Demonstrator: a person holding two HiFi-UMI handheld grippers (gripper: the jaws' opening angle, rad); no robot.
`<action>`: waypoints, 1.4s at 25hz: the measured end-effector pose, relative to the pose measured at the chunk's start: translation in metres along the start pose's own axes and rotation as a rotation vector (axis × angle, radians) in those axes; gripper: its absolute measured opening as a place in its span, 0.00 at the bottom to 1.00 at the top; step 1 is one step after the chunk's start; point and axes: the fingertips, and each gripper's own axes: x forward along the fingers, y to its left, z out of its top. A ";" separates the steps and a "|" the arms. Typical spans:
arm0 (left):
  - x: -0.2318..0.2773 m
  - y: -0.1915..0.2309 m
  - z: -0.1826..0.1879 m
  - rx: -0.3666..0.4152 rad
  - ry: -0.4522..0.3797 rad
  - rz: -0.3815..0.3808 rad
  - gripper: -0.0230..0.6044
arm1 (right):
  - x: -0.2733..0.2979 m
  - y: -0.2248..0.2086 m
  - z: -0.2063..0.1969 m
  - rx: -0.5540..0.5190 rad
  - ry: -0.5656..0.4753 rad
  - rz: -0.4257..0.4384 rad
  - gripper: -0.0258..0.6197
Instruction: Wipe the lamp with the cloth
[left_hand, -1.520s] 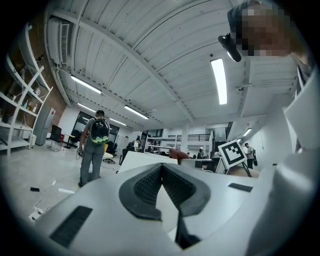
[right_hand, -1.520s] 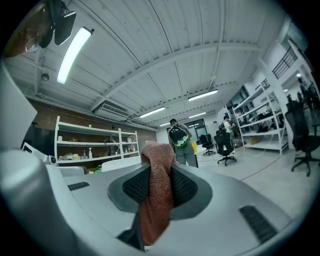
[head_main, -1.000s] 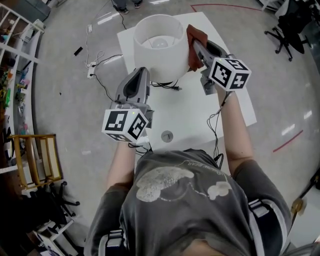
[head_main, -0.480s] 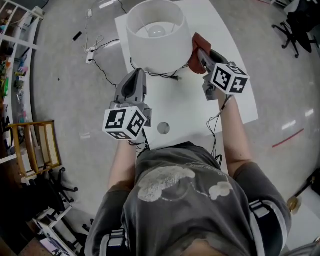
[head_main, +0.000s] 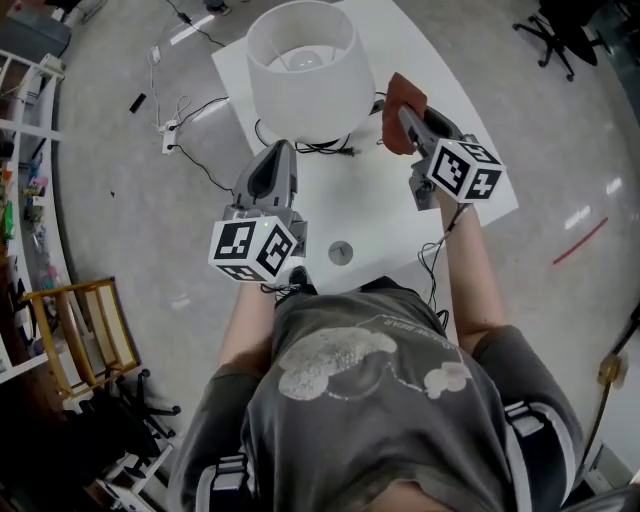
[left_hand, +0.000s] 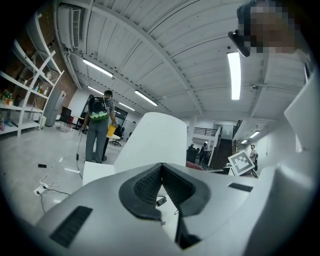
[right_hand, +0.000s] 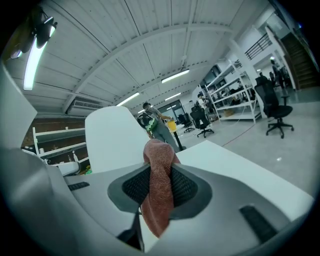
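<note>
- Large hall w/ grey concrete floor (head_main: 140, 230); shelving (head_main: 25, 150) along the left side, yellow wooden rack (head_main: 85, 335) near it, black office chair (head_main: 545, 30) far right, red line (head_main: 580, 240) on floor at right.
- White tabletop (head_main: 400, 215), square, set at an angle to the person; round cable hole (head_main: 340, 252) close to its near edge.
- Lamp (head_main: 300, 70): white drum shade, upright, towards far-left corner of tabletop; bulb (head_main: 297, 62) visible through open top. Black cord (head_main: 335, 148) lies on tabletop at lamp base; more cords and a power strip (head_main: 165, 130) on floor off the left edge.
- Cloth (head_main: 402, 100): rust-brown, bunched, pinched in the right gripper. Sits just beside the shade's right side, above far-right part of tabletop; head view shows a thin gap to the shade. Right gripper view: one fold sticks up past the tips, the rest hangs down btwn the pads.
- Right gripper (head_main: 408, 118): jaws clamped on cloth, tips aimed at the shade.
- Left gripper (left_hand: 161, 172): jaws closed together, nothing btwn them. Held above left half of tabletop, tips pointing at the lamp's lower part, short of it.
- Bystander w/ green backpack (left_hand: 98, 127) stands on floor beyond the tabletop's far side, back turned.
</note>
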 end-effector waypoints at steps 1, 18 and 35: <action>0.000 0.000 0.001 0.002 0.000 -0.022 0.05 | -0.004 0.004 0.004 -0.003 -0.023 -0.007 0.18; -0.113 0.018 -0.008 -0.004 0.030 -0.350 0.05 | -0.093 0.149 -0.077 -0.033 -0.183 -0.169 0.18; -0.108 0.010 0.017 -0.054 0.106 -0.456 0.05 | -0.106 0.174 -0.074 0.030 -0.155 -0.260 0.18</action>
